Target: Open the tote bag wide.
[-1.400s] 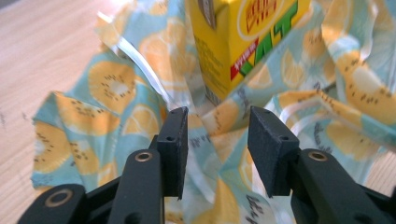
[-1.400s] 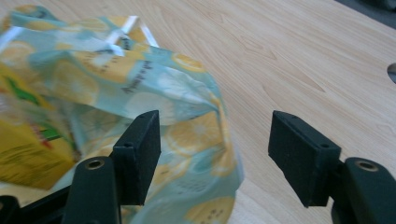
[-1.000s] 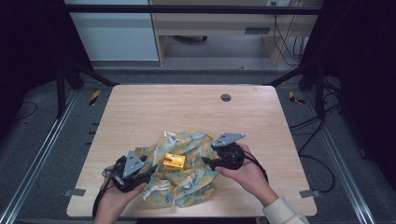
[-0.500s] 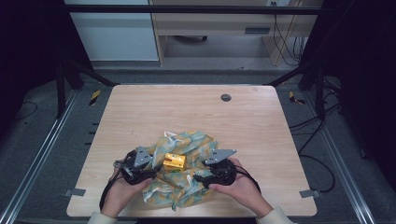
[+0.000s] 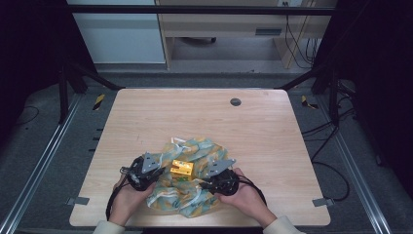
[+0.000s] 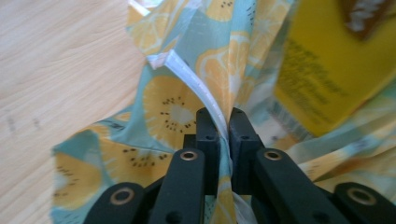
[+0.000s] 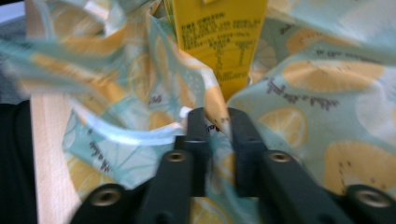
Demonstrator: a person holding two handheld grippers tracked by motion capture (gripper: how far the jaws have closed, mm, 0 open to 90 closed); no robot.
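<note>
A crumpled teal cloth printed with yellow lemons [image 5: 187,199] lies near the table's front edge. A small yellow box [image 5: 181,168] rests on it. My left gripper [image 5: 159,175] sits at the cloth's left side. Its jaws have just been closing and are now shut on a raised fold with a white hem [image 6: 205,100]; the box [image 6: 327,70] lies just beyond. My right gripper [image 5: 204,184] is at the cloth's right side. Its jaws, also just closing, pinch a fold of cloth [image 7: 317,93] right in front of the box [image 7: 219,32].
The light wooden table [image 5: 195,117] has a dark round grommet [image 5: 235,102] at its far side. Metal frame rails run along both sides. A pale cabinet [image 5: 117,36] and cables stand beyond the far edge.
The right gripper has dropped and moved left onto the cloth. The left gripper has edged in toward the box. Both pairs of jaws have closed on folds of the cloth.
</note>
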